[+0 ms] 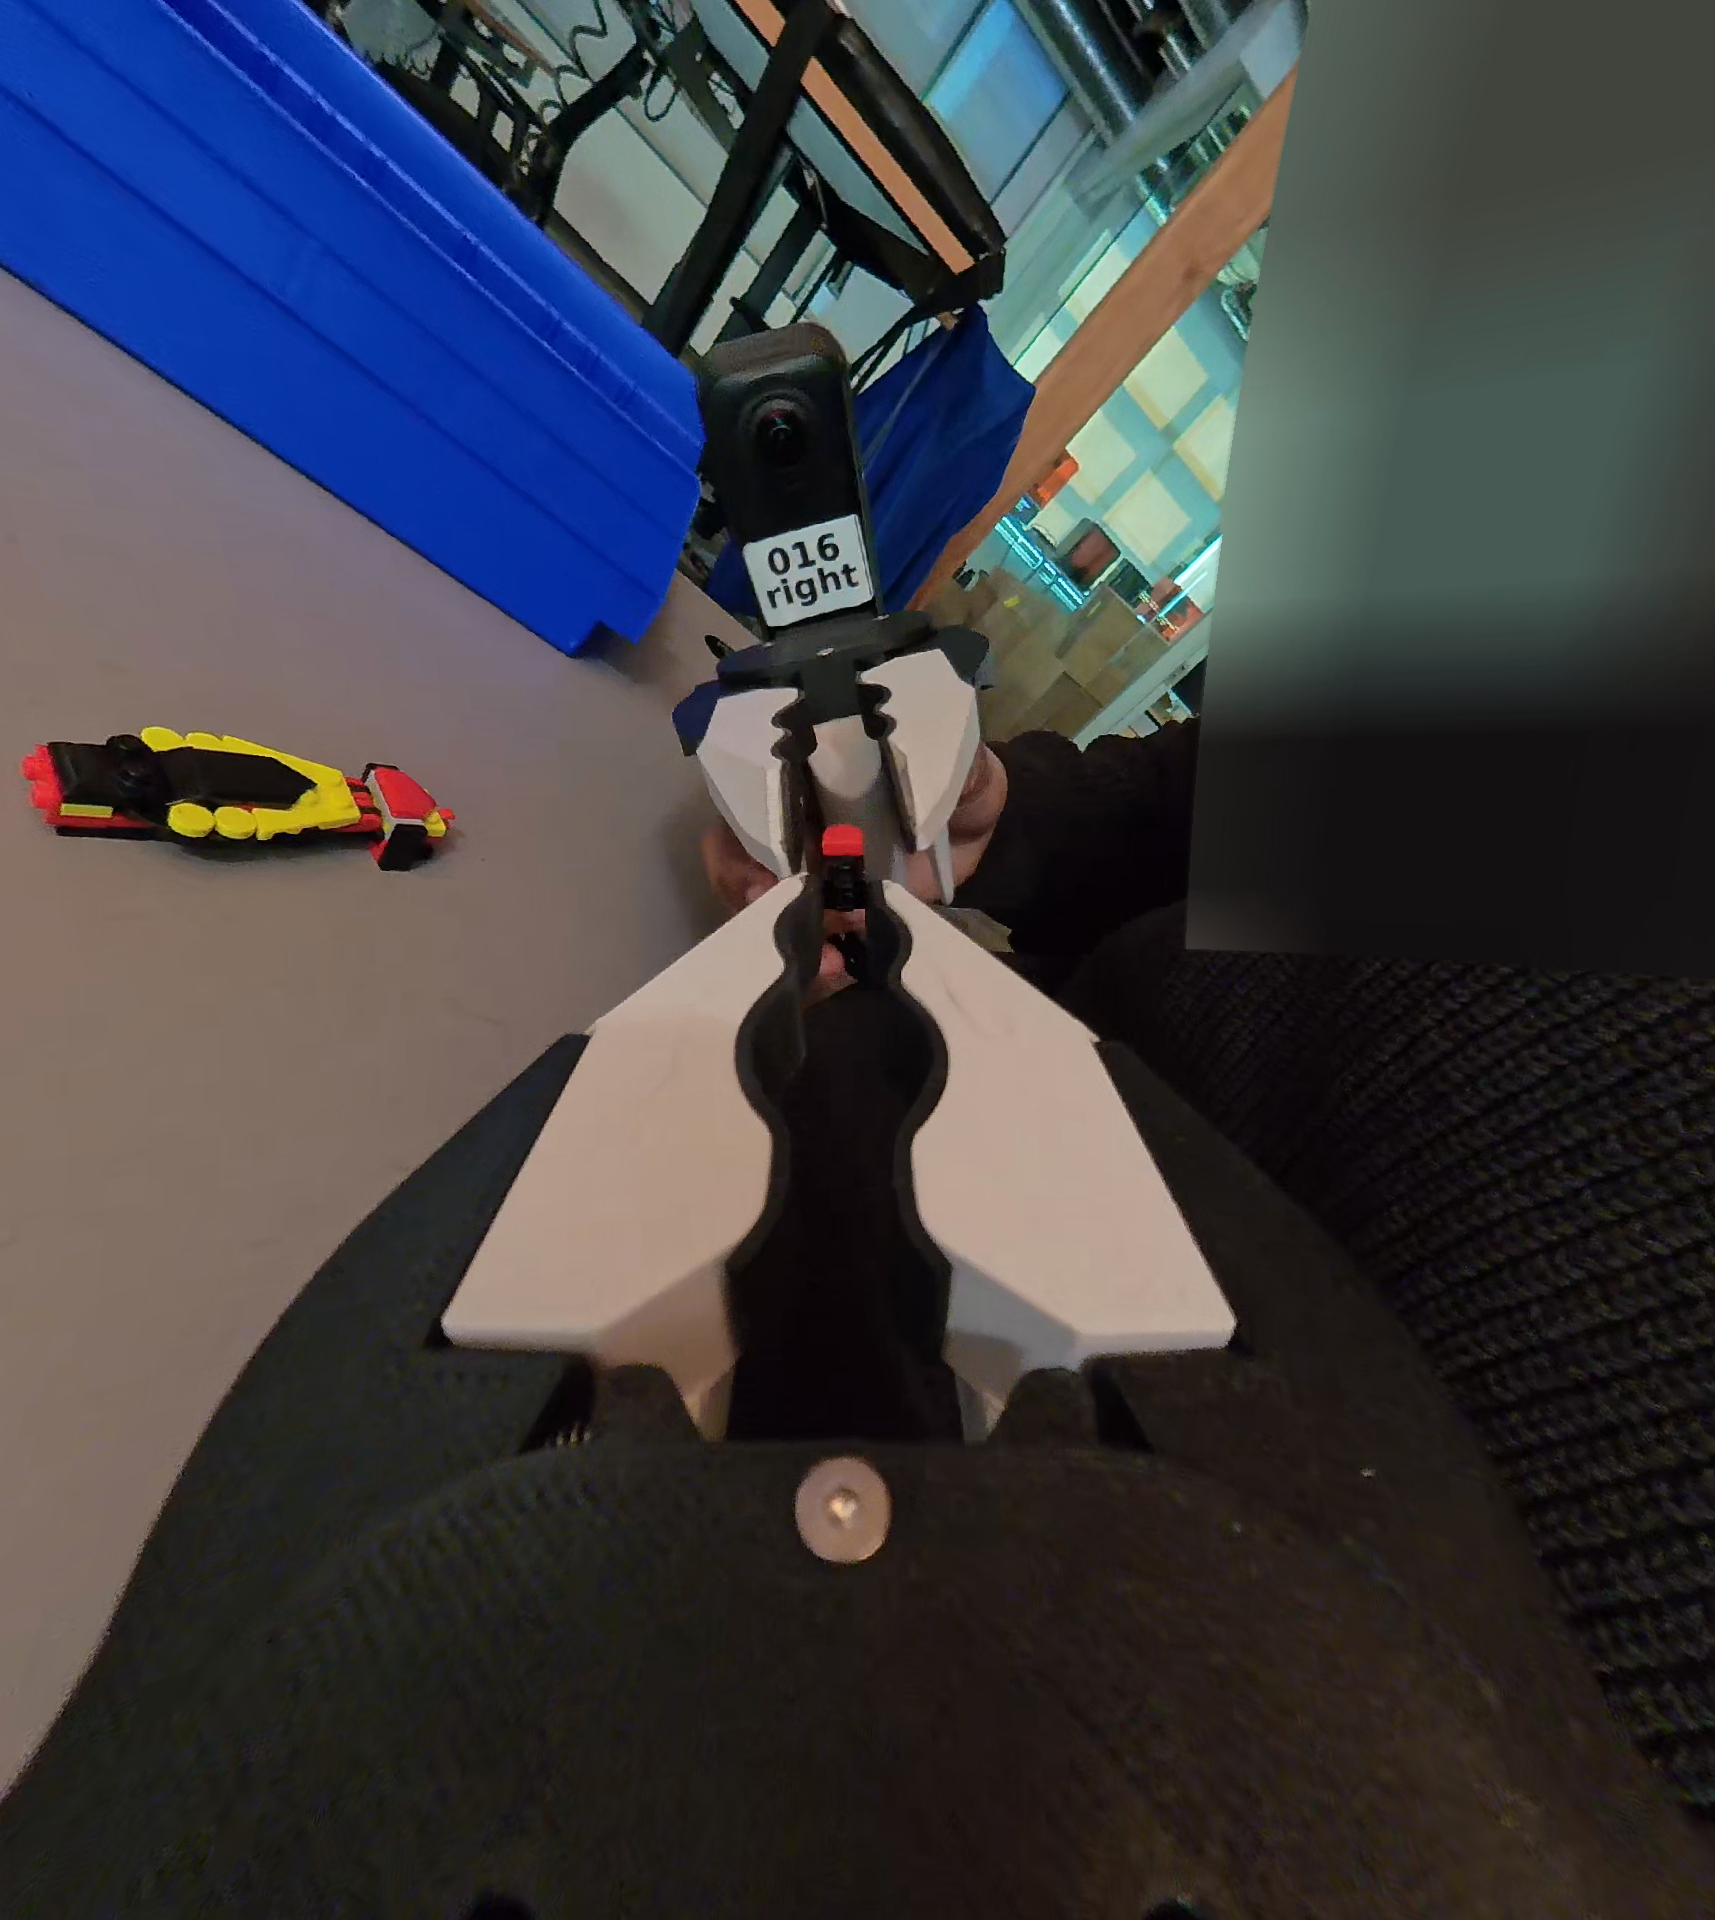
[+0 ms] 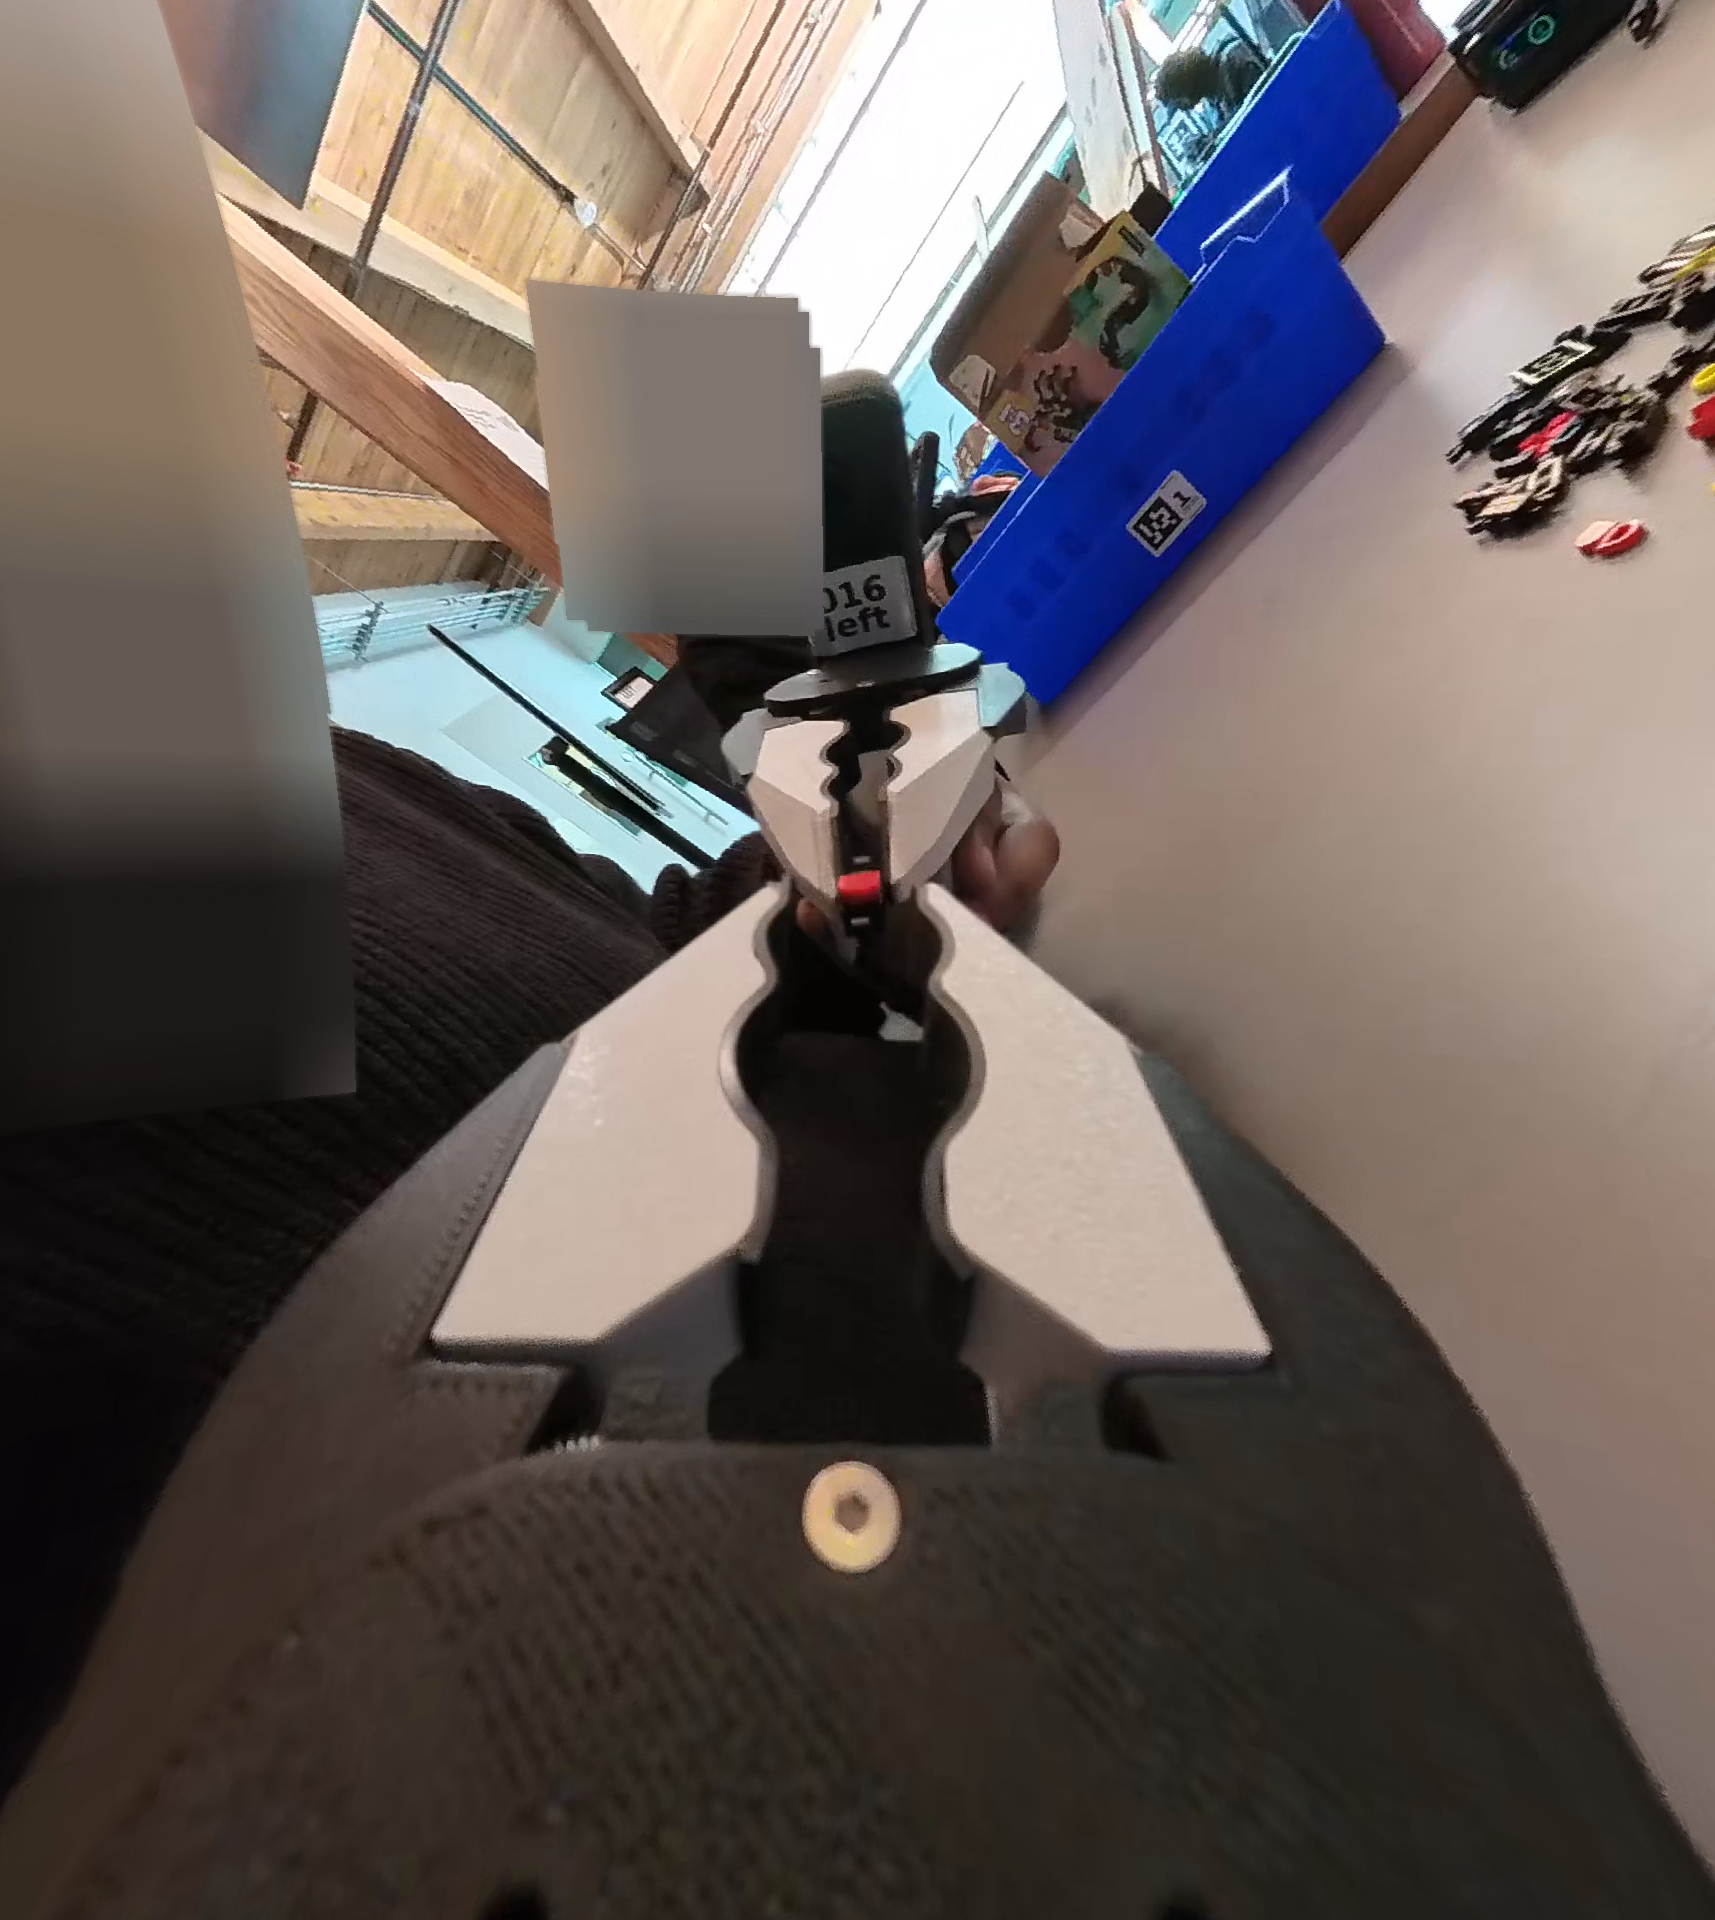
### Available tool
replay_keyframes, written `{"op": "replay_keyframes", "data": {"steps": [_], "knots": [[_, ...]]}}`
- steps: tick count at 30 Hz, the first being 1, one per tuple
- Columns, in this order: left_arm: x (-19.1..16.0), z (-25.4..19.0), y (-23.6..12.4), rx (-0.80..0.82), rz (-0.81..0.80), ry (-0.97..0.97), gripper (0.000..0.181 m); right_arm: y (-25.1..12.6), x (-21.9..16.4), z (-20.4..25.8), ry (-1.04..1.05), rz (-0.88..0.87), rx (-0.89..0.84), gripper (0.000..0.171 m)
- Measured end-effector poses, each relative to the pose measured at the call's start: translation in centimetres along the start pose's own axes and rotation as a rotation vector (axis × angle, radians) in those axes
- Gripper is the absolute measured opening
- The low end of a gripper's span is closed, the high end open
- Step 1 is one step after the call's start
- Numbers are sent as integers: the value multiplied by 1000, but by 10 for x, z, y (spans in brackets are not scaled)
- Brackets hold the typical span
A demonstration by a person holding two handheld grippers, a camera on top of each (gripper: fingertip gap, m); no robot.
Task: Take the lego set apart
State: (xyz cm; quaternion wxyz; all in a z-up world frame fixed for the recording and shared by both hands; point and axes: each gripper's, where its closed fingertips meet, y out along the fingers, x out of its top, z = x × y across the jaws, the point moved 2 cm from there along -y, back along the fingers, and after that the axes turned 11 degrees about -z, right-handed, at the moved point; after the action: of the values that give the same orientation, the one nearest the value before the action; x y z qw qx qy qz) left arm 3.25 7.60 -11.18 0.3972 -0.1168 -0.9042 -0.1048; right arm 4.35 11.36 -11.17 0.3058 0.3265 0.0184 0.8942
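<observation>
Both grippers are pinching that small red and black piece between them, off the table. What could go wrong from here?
The small red and black piece sits only at the tips of the left gripper and right gripper, so a pull could flick it away. It seems held beyond the table edge, over the lap, so a drop might miss the table.

Both wide-angle views bend strongly toward their edges and blur on the near black gripper body (image 1: 832, 1662), while cool, even light leaves soft shadows on the table (image 1: 157, 1039), and in the right wrist view the far window (image 2: 874, 177) glares out to white.
</observation>
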Motion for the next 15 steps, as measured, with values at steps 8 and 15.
{"op": "replay_keyframes", "data": {"steps": [8, 15], "knots": [[-5, 2, 0, 6, 32, -29, 4, 0, -7, -2, -174, 69, -40, 8], [-11, -1, 2, -2, 67, -22, 3, 0, -10, -1, -234, 92, -41, 9]]}}
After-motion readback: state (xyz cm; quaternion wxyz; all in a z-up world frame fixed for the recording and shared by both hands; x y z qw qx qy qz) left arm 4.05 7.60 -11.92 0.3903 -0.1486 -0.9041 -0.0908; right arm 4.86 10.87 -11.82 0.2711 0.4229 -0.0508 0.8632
